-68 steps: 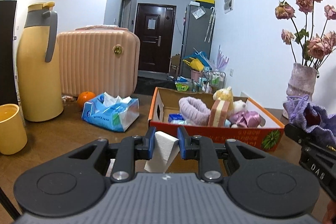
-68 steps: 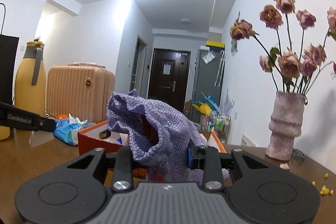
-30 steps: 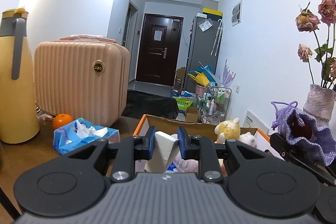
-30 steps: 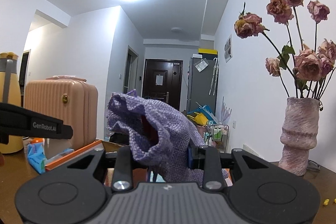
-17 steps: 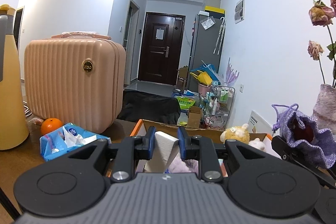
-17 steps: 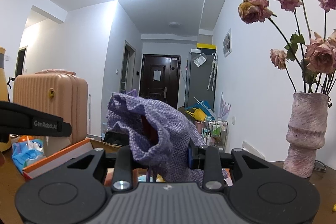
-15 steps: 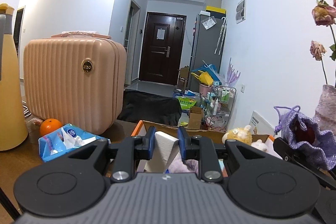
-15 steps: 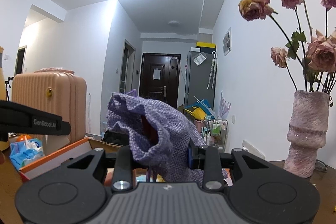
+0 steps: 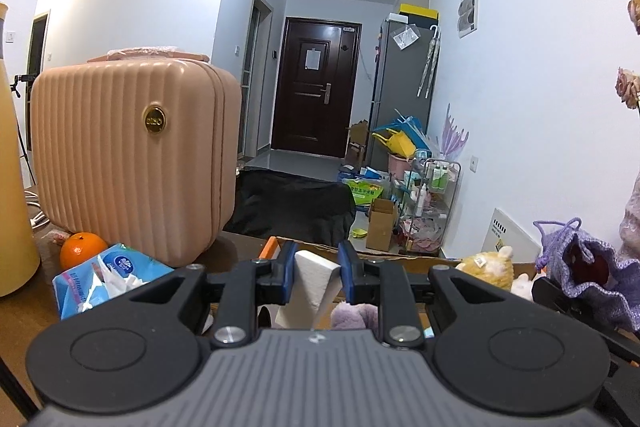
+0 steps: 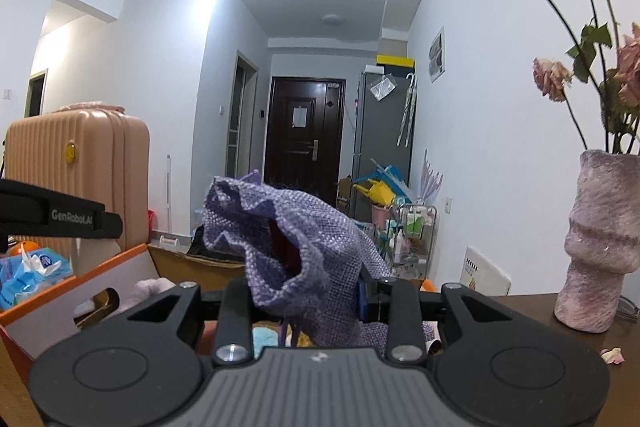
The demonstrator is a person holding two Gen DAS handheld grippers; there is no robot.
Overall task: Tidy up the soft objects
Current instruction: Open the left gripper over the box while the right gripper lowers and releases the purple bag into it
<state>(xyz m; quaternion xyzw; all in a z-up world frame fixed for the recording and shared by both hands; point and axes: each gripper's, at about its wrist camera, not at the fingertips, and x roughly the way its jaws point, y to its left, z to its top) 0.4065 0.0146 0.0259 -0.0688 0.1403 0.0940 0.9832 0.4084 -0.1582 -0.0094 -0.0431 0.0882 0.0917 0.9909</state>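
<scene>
Sitting far left on the table (image 9: 24, 311) are an orange (image 9: 82, 248) and tissue pack (image 9: 106, 277), in front of a pink suitcase (image 9: 132, 155). Left hand-held gripper (image 9: 316, 277) is pinching a white tissue (image 9: 310, 281) over the box (image 10: 120, 267), near its left end. Right hand-held gripper (image 10: 304, 293) is clamped on a purple pouch (image 10: 296, 251) over the same box, plush toy (image 9: 486, 269) inside. Vase (image 10: 600, 243) stands far right.
</scene>
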